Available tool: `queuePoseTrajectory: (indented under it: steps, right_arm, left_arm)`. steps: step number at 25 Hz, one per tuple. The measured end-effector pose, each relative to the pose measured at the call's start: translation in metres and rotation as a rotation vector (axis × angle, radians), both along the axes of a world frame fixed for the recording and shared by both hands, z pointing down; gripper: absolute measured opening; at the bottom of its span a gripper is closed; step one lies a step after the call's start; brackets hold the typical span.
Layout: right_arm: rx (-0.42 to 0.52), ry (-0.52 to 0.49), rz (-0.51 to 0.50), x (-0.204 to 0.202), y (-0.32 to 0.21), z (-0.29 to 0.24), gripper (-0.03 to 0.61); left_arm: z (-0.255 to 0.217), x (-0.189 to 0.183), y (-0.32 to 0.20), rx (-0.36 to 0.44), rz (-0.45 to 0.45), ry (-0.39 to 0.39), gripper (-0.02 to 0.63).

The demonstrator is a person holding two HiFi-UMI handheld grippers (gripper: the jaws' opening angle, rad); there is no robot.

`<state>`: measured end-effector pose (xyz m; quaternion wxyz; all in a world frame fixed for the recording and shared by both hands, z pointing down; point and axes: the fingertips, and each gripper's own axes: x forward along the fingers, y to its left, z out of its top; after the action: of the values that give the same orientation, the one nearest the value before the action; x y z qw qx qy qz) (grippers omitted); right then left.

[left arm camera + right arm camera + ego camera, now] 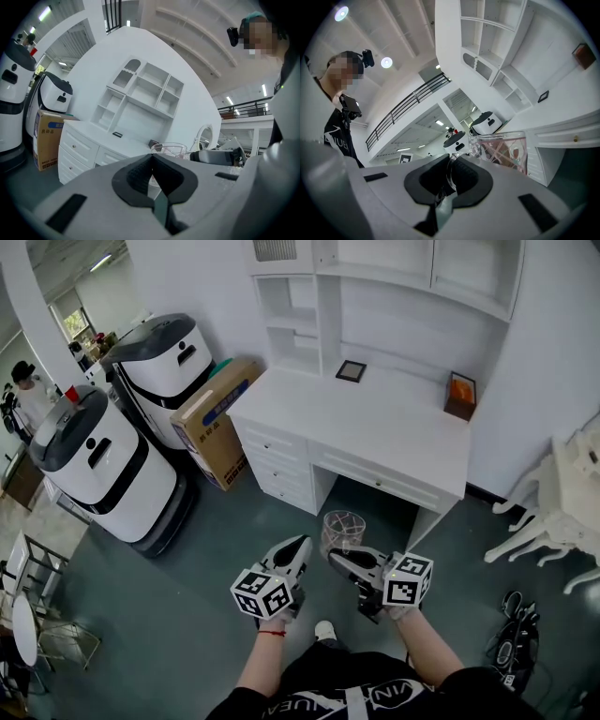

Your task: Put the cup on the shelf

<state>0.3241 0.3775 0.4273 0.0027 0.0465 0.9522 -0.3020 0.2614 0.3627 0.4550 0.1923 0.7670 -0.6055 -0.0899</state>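
A clear glass cup with a handle hangs above the grey floor in front of the white desk. My right gripper is shut on the cup's handle; in the right gripper view the cup juts out past the closed jaws. To the left of it, my left gripper is shut with nothing in it, and its own view shows the closed jaws with the cup just beyond. The white shelf unit stands on the back of the desk.
On the desk lie a small dark frame and a brown box. Left of the desk stand a cardboard box and two white robots. A white chair and black shoes are at the right.
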Motion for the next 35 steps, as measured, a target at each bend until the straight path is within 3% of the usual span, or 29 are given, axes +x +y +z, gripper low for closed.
queuePoseTrajectory:
  steps: [8,24,35]
  right_arm:
    - [0.010,-0.008,0.017,-0.042,-0.040,0.000,0.015]
    - [0.011,-0.021,-0.048,-0.104,-0.070,0.005,0.015]
    - [0.017,-0.028,-0.066,-0.160,-0.140,0.007,0.015]
  left_arm:
    - [-0.003,-0.040,-0.041,0.010,0.028,-0.024,0.005]
    - [0.008,-0.100,-0.063,0.001,-0.025,-0.016,0.005]
    - [0.005,-0.152,-0.137,0.000,-0.018,-0.044,0.005]
